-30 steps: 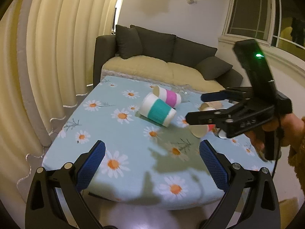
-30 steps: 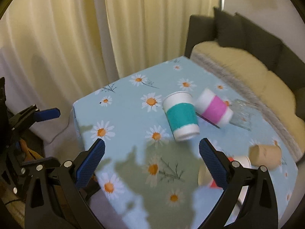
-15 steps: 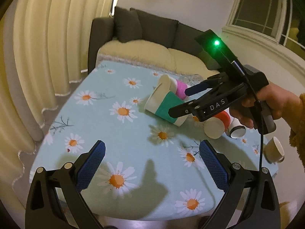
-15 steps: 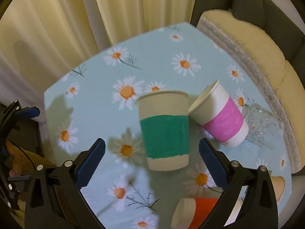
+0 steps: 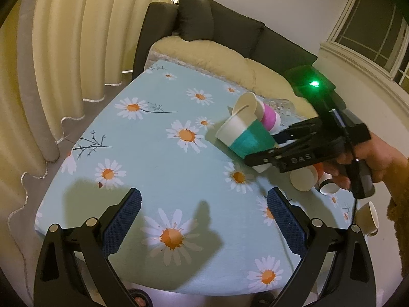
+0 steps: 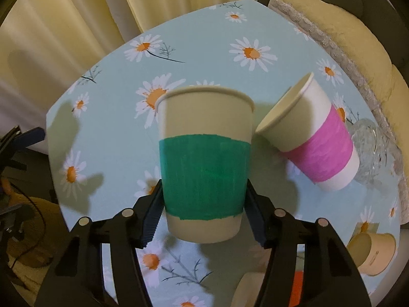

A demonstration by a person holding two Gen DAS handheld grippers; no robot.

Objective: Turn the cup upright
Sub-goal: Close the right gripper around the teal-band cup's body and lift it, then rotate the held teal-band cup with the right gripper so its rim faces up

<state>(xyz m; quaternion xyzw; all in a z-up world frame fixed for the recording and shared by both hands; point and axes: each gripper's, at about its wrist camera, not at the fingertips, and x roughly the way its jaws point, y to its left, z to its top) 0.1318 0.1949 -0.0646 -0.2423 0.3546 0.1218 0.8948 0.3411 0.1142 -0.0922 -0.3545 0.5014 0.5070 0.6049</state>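
A white paper cup with a green band [image 6: 204, 168] lies on its side on the daisy tablecloth [image 6: 117, 143], rim pointing away from me. My right gripper [image 6: 203, 217] is shut on the green-band cup, one pad on each side near its base. In the left wrist view the green-band cup [image 5: 245, 138] is tilted, held by the right gripper [image 5: 265, 148]. My left gripper [image 5: 203, 220] is open and empty above the table's near edge.
A pink-band cup [image 6: 314, 138] lies on its side touching the green one. A glass [image 6: 370, 148], a tan cup [image 6: 373, 253] and an orange-band cup [image 6: 296, 286] lie to the right. A sofa [image 5: 230, 46] stands behind, curtains [image 5: 64, 51] on the left.
My right gripper moved in over the green-band cup and closed on it. The left gripper stayed open and shifted slightly.
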